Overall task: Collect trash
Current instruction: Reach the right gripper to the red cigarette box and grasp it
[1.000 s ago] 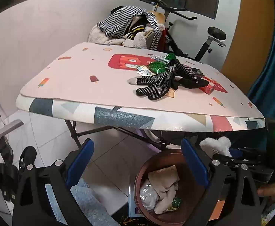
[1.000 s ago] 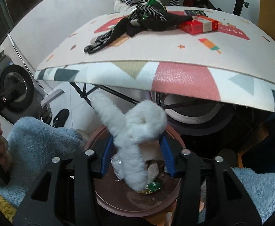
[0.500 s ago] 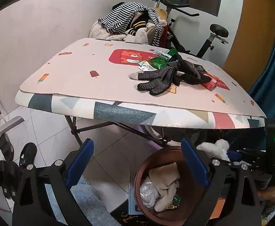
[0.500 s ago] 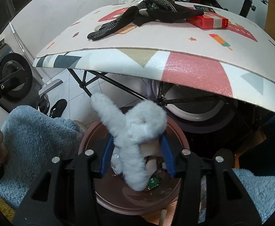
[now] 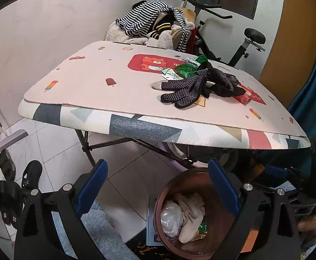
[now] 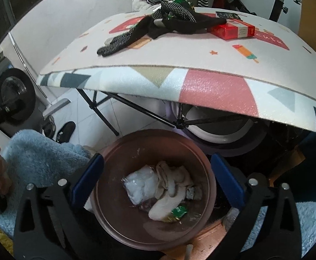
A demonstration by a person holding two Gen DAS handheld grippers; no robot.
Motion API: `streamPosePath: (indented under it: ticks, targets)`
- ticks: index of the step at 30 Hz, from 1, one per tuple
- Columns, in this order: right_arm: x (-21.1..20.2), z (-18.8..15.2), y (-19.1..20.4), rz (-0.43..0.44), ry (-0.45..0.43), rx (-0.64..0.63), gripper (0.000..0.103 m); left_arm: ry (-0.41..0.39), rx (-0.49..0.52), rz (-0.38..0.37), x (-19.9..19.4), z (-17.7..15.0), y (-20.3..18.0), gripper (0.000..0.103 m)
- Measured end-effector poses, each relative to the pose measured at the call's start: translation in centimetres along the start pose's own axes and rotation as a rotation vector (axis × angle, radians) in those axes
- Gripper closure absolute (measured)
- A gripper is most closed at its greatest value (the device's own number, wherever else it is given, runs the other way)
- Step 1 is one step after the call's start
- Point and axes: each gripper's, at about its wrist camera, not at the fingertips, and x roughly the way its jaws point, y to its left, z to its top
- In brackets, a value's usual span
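A brown trash bin (image 6: 207, 169) stands on the floor under the table edge; it also shows in the left wrist view (image 5: 214, 197). In it lie a clear plastic bag (image 6: 140, 184), a white fluffy sock (image 6: 168, 197) and a green wrapper (image 6: 179, 211). My right gripper (image 6: 156, 177) is open and empty right above the bin. My left gripper (image 5: 158, 186) is open and empty beside the bin. On the table (image 5: 97, 82) lie black dotted gloves (image 5: 188, 88), green wrappers (image 5: 188, 69) and a red box (image 6: 233, 30).
A chair piled with striped clothes (image 5: 151, 23) and an exercise bike (image 5: 244, 43) stand behind the table. Black shoes (image 5: 31, 175) lie on the tiled floor at left. Folding table legs (image 6: 136, 108) cross above the bin. A blue fluffy sleeve (image 6: 38, 151) is at left.
My right gripper opened and let go of the white fluffy sock, which dropped into the bin. The left gripper stayed open and shifted slightly.
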Motion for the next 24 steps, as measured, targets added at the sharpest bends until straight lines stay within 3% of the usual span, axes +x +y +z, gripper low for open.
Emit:
streamPosePath:
  ticks: [4, 9, 12, 16, 24]
  targets:
    - [-1.3, 0.7, -0.7, -0.019, -0.056, 0.033, 0.006, 0.007, -0.031, -0.013, 0.1, 0.1, 0.5, 0.012]
    - [-2.4, 2.5, -2.2, -0.043, -0.064, 0.051, 0.006, 0.018, -0.073, -0.023, 0.3, 0.6, 1.2, 0.012]
    - [-3.2, 4.5, -3.6, -0.019, -0.09, 0.03, 0.006, 0.028, -0.092, -0.04, 0.8, 1.2, 1.5, 0.012]
    - [-3.5, 8.1, -5.7, -0.081, -0.113, -0.033, 0.006, 0.022, -0.081, -0.048, 1.6, 2.2, 1.4, 0.012]
    - [1.0, 16.0, -9.1, -0.225, 0.003, -0.233, 0.006, 0.01, -0.125, -0.078, 3.4, 4.9, 1.3, 0.012]
